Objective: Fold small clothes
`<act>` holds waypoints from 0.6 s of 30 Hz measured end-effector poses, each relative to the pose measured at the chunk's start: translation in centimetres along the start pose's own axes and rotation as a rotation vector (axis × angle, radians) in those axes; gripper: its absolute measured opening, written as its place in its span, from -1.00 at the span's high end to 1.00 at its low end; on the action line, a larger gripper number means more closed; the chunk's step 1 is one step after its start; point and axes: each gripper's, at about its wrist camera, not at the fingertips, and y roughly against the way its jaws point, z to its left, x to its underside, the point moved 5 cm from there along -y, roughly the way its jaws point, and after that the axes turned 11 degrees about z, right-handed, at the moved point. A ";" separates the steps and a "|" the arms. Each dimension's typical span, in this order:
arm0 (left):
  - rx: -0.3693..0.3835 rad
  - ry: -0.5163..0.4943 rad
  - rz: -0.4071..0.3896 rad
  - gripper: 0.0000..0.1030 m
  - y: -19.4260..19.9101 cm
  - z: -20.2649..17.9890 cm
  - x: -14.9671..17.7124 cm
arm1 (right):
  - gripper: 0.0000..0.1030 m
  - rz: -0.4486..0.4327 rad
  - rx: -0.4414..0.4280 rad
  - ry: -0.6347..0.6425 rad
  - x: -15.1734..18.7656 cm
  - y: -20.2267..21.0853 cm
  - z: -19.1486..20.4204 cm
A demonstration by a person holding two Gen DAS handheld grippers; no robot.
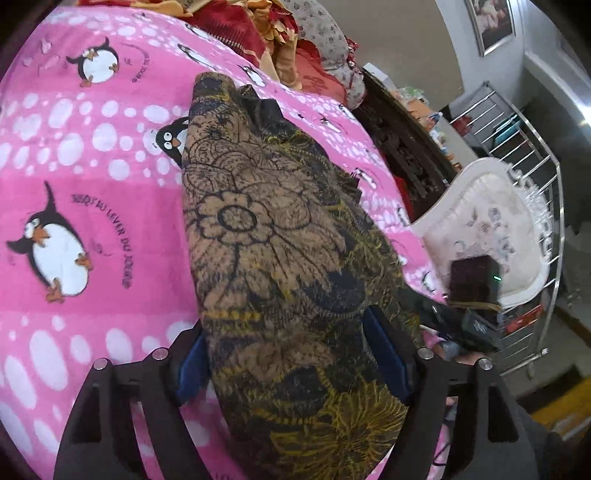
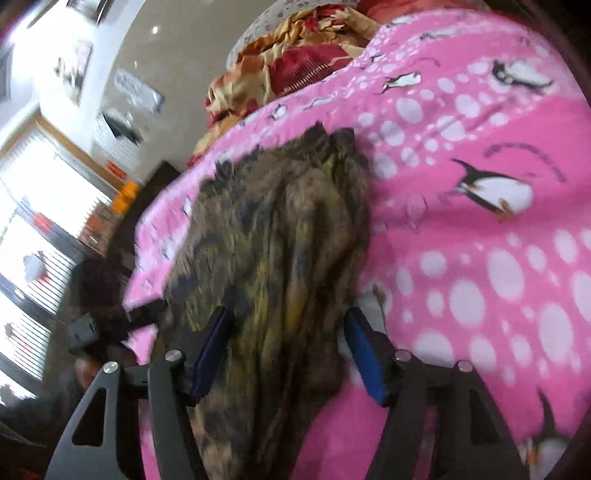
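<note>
Blanket [image 1: 110,221] lettering "LEVER DO", penguins, floral garment [image 1: 277,240] atop

Pink blanket [image 1: 92,206] bare left of brown garment [image 1: 266,229]; red-gold bedding pile [image 1: 258,33] blocks far edge.

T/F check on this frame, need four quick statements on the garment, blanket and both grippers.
1. The brown floral garment lies on a pink penguin blanket. True.
2. The left gripper is clamped shut beside the garment. False: its jaws stand apart with the cloth between them.
3. The right gripper is open over the garment. True.
4. The garment is plain white. False: brown with black and yellow flower print.
</note>
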 end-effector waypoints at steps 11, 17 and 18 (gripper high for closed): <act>-0.058 0.041 -0.090 0.91 -0.2 1.0 -0.2 | 0.35 -0.001 -0.075 0.024 -3.4 -2.5 -1.0; -0.060 0.011 -0.091 1.00 1.8 0.0 -0.2 | 0.51 0.001 -0.078 -0.062 -2.8 -2.5 0.1; -0.067 0.010 -0.099 1.00 2.6 0.3 0.0 | 0.54 -0.007 -0.100 -0.086 -2.6 -2.6 0.3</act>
